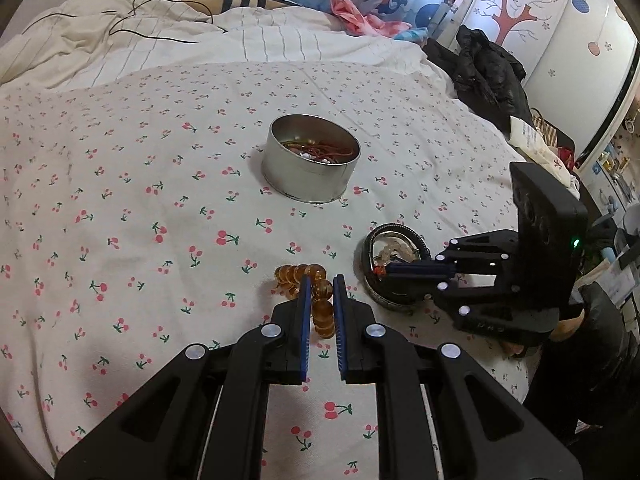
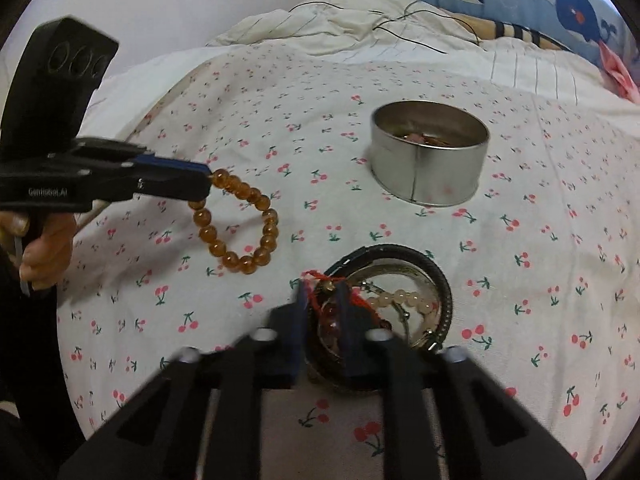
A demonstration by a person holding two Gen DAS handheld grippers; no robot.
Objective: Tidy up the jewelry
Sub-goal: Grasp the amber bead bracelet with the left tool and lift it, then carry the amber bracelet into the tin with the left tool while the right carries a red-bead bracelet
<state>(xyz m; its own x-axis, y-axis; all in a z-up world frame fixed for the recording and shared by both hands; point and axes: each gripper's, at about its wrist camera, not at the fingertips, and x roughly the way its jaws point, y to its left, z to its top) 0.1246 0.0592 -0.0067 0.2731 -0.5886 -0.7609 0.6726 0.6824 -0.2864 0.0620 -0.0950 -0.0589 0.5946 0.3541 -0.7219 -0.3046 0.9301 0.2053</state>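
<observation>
my cherry-print bedsheet [image 1: 120,200] carries the round tin [image 1: 311,159], which is well beyond the pile of bracelets [image 2: 400,300]. my left gripper [image 1: 320,280] is clamped on the amber bead bracelet [image 2: 240,224], lifted; my right gripper [image 2: 322,292] is pinched on a red-string piece [image 2: 320,278] in the pile.

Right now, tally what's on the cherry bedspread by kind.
Amber bead bracelets: 1
Round metal tins: 1
Shallow lids holding jewelry: 1
Total: 3
</observation>
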